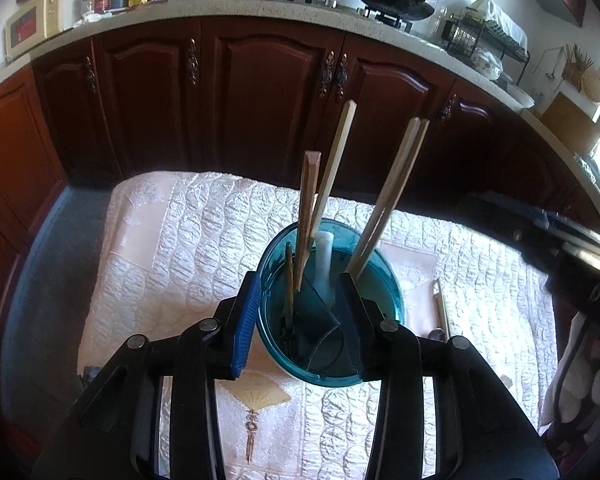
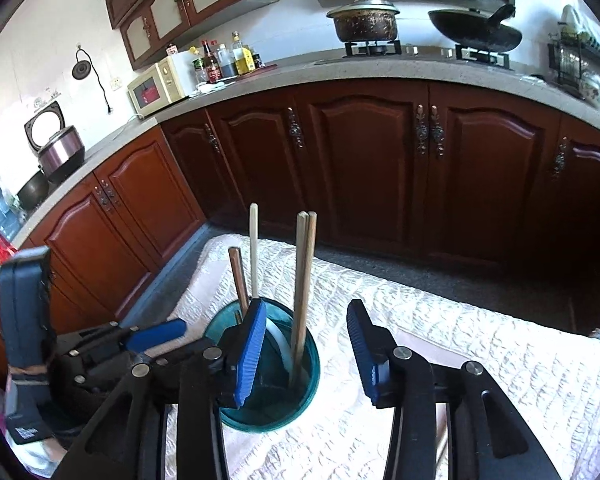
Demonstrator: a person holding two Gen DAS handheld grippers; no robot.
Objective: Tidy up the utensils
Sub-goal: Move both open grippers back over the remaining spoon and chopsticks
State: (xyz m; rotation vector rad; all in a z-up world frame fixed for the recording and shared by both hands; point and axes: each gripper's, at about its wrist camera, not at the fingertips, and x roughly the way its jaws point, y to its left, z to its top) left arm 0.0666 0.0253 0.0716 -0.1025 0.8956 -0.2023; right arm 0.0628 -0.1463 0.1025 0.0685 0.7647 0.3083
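A teal round utensil holder (image 1: 384,280) stands on a white quilted cloth (image 1: 188,240). It holds several wooden chopsticks (image 1: 388,196), a brown one (image 1: 306,216) and a white utensil (image 1: 325,260). My left gripper (image 1: 300,316) has its blue fingers on either side of the holder's near rim, gripping it. A spoon (image 1: 440,316) lies on the cloth right of the holder. In the right wrist view the holder (image 2: 306,380) sits low centre with chopsticks (image 2: 302,296) upright. My right gripper (image 2: 308,354) is open and empty above it. The left gripper (image 2: 156,336) shows at the left.
Dark wooden cabinets (image 2: 364,168) run behind the table under a stone counter (image 2: 340,68) with a pot, wok, microwave and bottles. Grey floor (image 1: 60,248) lies between the table and the cabinets.
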